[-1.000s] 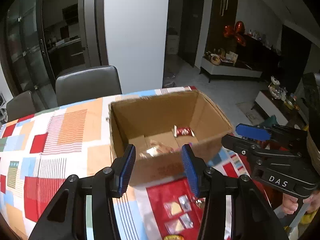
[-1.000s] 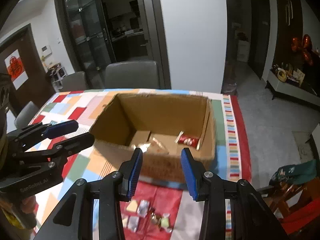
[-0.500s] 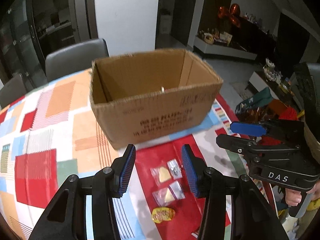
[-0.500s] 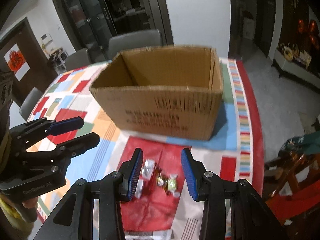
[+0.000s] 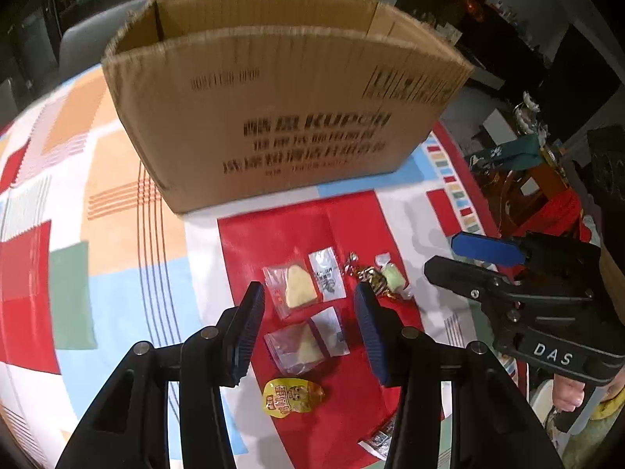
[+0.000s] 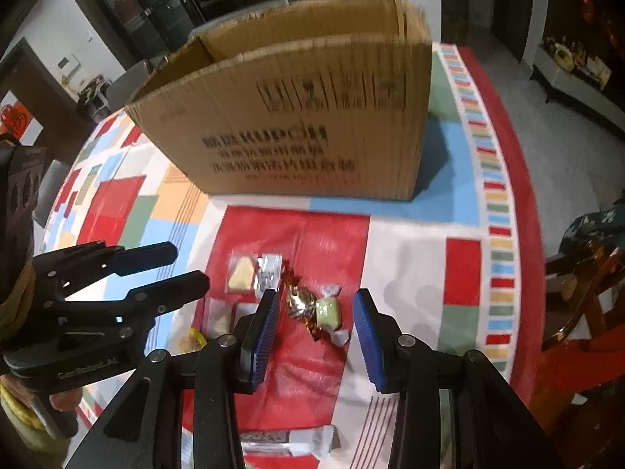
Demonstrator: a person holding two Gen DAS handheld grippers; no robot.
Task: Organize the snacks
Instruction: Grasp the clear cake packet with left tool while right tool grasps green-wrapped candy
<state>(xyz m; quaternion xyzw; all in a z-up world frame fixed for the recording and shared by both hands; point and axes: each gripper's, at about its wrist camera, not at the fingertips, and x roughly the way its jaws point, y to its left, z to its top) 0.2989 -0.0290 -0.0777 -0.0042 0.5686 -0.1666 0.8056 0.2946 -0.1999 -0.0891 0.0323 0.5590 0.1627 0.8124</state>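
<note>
Both grippers have dropped toward the table since the earlier frames; box interior no longer visible, snacks now framed between the fingers. Left wrist view: left gripper [image 5: 308,328] jaws parted, nothing held, hovering over two clear packets with yellow wedge snacks, upper packet [image 5: 299,286] and lower packet [image 5: 302,346], lying on the red patch of the patchwork tablecloth [image 5: 117,234]. Small silver sachet [image 5: 327,273] just beside the upper packet. Yellow printed pouch [image 5: 292,396] nearer the camera. Gold-foil candy [image 5: 367,275] and green wrapped candy [image 5: 391,275] to the right, touching each other. Cardboard box [image 5: 281,117] stands upright behind the snacks, open top, printed side facing. Right gripper [image 5: 461,258] enters from the right, held by a hand [image 5: 568,396]. Right wrist view: right gripper [image 6: 316,324] jaws apart, empty, gold-foil candy [image 6: 299,303] and green candy [image 6: 327,312] between the fingers on the cloth, not pinched. Wedge packet [image 6: 242,273] to the left, a silver wrapped bar [image 6: 289,439] near the bottom edge. Left gripper [image 6: 187,269] at left, open. Cardboard box [image 6: 304,125] behind, well apart from the candies.
</note>
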